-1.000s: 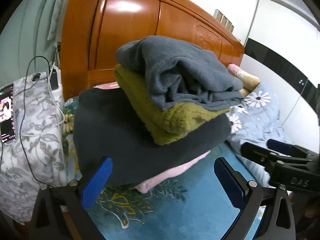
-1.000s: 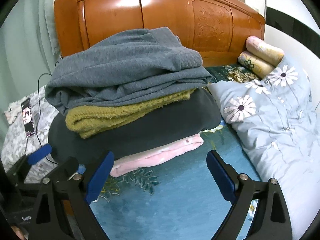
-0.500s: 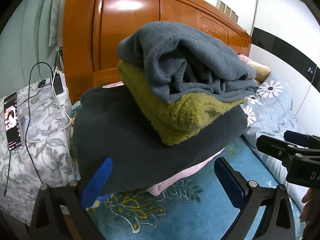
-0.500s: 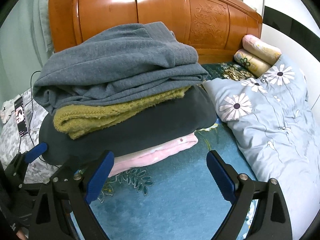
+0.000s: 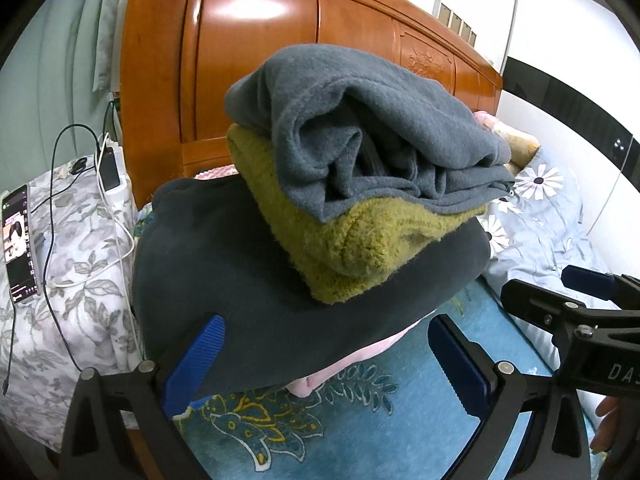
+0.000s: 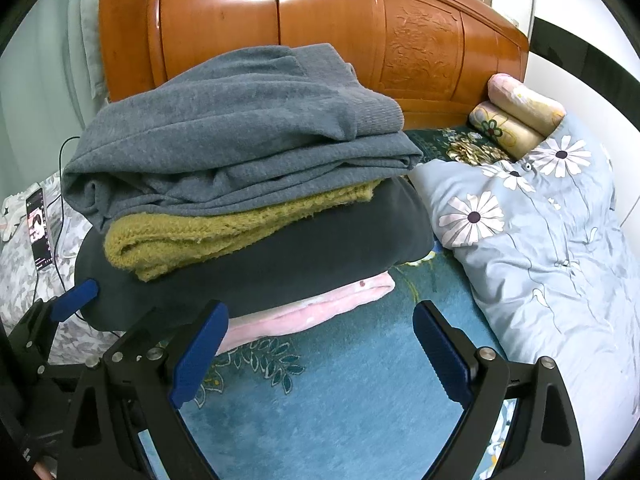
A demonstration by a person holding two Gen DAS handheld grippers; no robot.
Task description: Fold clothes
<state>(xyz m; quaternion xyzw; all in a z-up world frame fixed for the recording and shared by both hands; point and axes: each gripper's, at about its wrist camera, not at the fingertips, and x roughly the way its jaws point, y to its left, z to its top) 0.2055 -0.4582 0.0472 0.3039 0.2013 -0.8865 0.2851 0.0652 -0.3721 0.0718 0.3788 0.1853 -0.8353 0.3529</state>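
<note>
The folding itself looks finished for these pieces, and the step in hand seems to be the tidying or the moving of the stack. The stack has four layers: a grey sweater (image 6: 240,132) on top, under it an olive knit (image 6: 224,232), then a large dark garment (image 6: 280,272), and at the bottom a pink garment (image 6: 320,308) whose edge comes out toward the cameras. All lie on the teal bedspread (image 6: 340,400), straight ahead of both pairs of jaws, with the wooden headboard (image 6: 320,28) behind. The left gripper (image 5: 328,364) has its jaws wide apart and holds nothing; its left pad is against, or just in front of, the low edge of the dark garment (I cannot tell if it really touches). The right gripper (image 6: 320,352) is also spread wide and empty; the pink edge lies just beyond its left pad, and bare bedspread is between the jaws. Both tools point forward, nearly level, low over the bed, the right one beside the left on its right side. I judge that the next move calls for both jaws to go under or around the bottom layer evenly, because the upper pieces are set off toward one side and could slide. A flowered quilt (image 6: 540,240) lies to the right of the right jaws.
</note>
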